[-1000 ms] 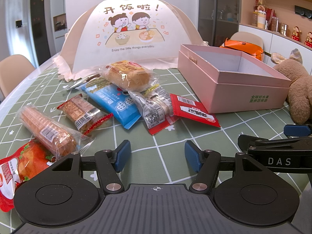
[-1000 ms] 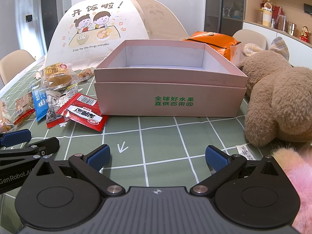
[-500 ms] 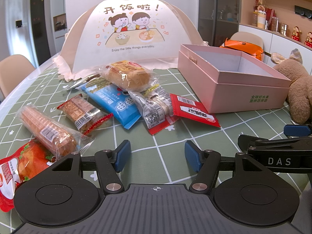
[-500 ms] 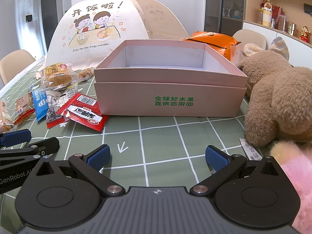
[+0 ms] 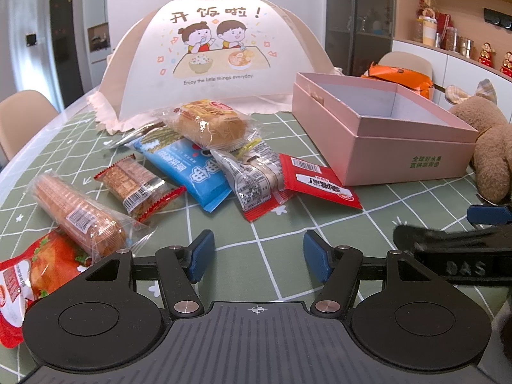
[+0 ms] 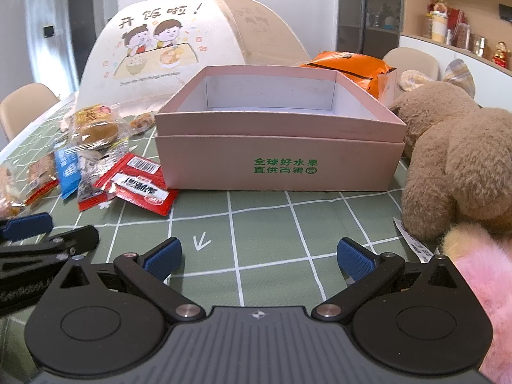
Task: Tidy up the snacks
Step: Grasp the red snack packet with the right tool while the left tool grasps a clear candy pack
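Several wrapped snacks lie in a loose pile on the green checked tablecloth: a bread bun (image 5: 209, 124), a blue packet (image 5: 188, 168), a clear grey packet (image 5: 252, 172), a red packet (image 5: 315, 180) (image 6: 137, 184), a biscuit pack (image 5: 136, 184), a long biscuit roll (image 5: 76, 214) and a red bag (image 5: 35, 275). An empty pink box (image 5: 384, 140) (image 6: 278, 156) stands open to their right. My left gripper (image 5: 256, 256) is open and empty, short of the pile. My right gripper (image 6: 257, 257) is open and empty, in front of the box.
A printed mesh food cover (image 5: 214, 54) stands behind the snacks. A brown plush toy (image 6: 457, 160) lies right of the box, with pink fur (image 6: 486, 284) by my right gripper's right finger. An orange bag (image 6: 348, 67) sits behind the box. Chairs stand around the table.
The right gripper has lifted and tilted a little, so the box sits slightly lower and the view leans. The left gripper has barely moved. Both jaws stay open.
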`<action>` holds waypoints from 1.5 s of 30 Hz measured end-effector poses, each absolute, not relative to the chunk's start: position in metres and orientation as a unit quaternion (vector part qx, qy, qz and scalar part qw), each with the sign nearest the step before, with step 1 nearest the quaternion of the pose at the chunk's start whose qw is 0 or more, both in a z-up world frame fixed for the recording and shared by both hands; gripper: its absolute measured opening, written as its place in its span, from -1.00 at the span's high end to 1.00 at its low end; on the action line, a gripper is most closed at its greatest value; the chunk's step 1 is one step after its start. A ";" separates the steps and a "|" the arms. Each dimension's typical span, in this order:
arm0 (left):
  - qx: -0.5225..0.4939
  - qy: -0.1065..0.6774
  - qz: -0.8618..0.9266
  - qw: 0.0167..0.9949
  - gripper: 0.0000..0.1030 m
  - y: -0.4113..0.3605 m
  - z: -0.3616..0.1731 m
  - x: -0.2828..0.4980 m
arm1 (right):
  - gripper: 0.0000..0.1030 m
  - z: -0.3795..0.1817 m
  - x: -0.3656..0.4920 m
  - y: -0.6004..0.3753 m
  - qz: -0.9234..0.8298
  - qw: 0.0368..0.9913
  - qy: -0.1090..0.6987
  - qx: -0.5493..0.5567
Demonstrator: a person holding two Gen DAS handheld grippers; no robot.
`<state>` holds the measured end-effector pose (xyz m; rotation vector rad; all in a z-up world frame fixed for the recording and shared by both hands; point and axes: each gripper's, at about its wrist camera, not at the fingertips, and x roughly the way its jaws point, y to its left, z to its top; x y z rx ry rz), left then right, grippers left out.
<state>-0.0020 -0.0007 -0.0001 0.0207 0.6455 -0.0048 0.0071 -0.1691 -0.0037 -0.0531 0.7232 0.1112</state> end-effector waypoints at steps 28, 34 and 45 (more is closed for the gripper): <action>-0.110 0.379 0.029 0.919 -0.23 0.059 0.061 -0.016 | -0.85 0.018 0.089 -0.106 0.099 0.884 0.449 0.083; -0.117 0.387 0.053 0.913 -0.22 0.076 0.060 -0.004 | -0.09 0.013 0.067 -0.080 0.172 0.890 0.421 -0.020; -0.125 0.421 0.036 0.898 -0.23 0.038 0.037 0.102 | -0.41 0.029 -0.005 -0.143 0.189 0.871 0.453 -0.033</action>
